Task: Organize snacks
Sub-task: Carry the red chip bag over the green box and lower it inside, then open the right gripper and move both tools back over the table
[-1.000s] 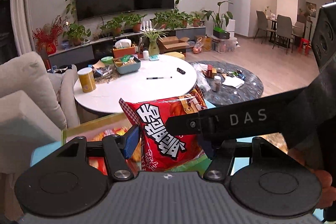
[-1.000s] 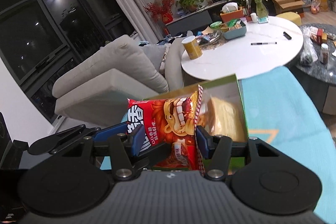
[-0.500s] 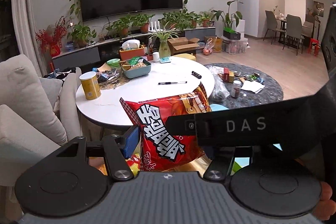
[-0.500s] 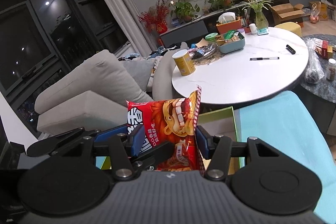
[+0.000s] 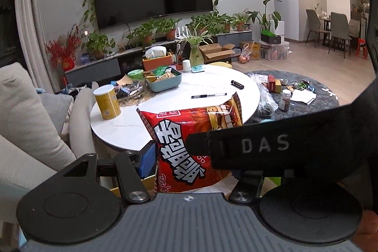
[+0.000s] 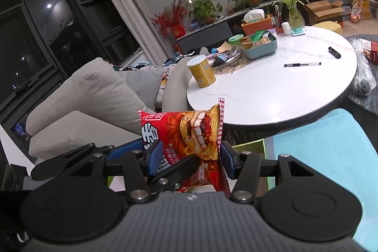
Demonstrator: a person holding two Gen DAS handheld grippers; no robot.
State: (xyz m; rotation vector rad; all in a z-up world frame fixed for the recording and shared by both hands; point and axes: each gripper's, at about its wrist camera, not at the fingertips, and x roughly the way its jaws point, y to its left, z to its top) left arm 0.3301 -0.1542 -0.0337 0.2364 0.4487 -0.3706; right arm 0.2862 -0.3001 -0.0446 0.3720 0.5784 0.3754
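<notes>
A red snack bag (image 5: 186,134) with white lettering hangs upright between both grippers. My left gripper (image 5: 195,164) has the bag between its jaws, which are opening; its blue left pad (image 5: 147,161) still touches the bag's edge, and its right finger is hidden behind the other gripper's black arm (image 5: 259,148). In the right wrist view the same bag (image 6: 189,131) sits pinched between the two blue pads of my right gripper (image 6: 190,157). A green-rimmed box (image 6: 250,145) lies just below the bag.
A white round table (image 5: 179,110) stands straight ahead with a yellow canister (image 5: 107,102), a blue snack tray (image 5: 164,84) and a pen (image 5: 209,95). A beige sofa (image 6: 94,91) is at the left. A teal mat (image 6: 319,145) and a dark cluttered table (image 5: 314,108) are at the right.
Both grippers have carried the bag forward and down toward the white table. The box beneath has slid mostly out of view under the grippers.
</notes>
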